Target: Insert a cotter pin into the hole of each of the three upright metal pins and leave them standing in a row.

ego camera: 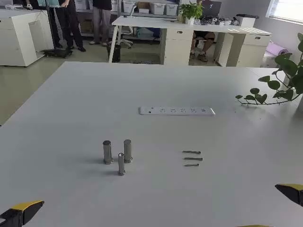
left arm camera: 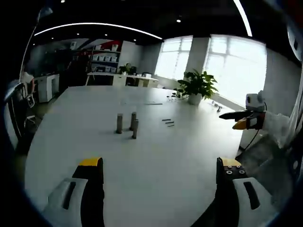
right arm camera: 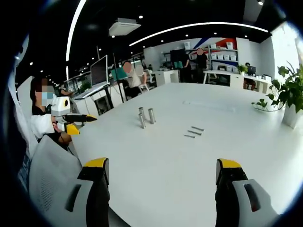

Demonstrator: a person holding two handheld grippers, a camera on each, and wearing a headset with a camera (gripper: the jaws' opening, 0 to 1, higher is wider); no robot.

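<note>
Nothing has been picked up yet. The three metal pins (ego camera: 121, 164) stand upright on the white table (ego camera: 66, 118), left of centre in the lower half of the head view. They are bunched in a small triangle, two behind and one in front, close together rather than in a row. Right of centre at the same height, the three cotter pins (ego camera: 192, 159) lie flat, parallel and stacked one above the other in the frame, well apart from the upright pins. That split looks deliberate: loose parts on one side, standing parts on the other, so each hand has its own job.

The left claw (left arm camera: 159, 163) is spread wide and holds nothing, its yellow tips at the bottom of its own view with the pins straight ahead. The right claw (right arm camera: 163, 163) is likewise wide apart and empty, with the cotter pins slightly nearer its centre line. Both hang back at the near edge of the table, in the bottom corners of the head view.

A power strip (ego camera: 176, 110) lies farther up the frame and a plant (ego camera: 279, 87) trails in at the right edge, both clear of the work. The cross-holes in the pins are probably there but too small to make out.
</note>
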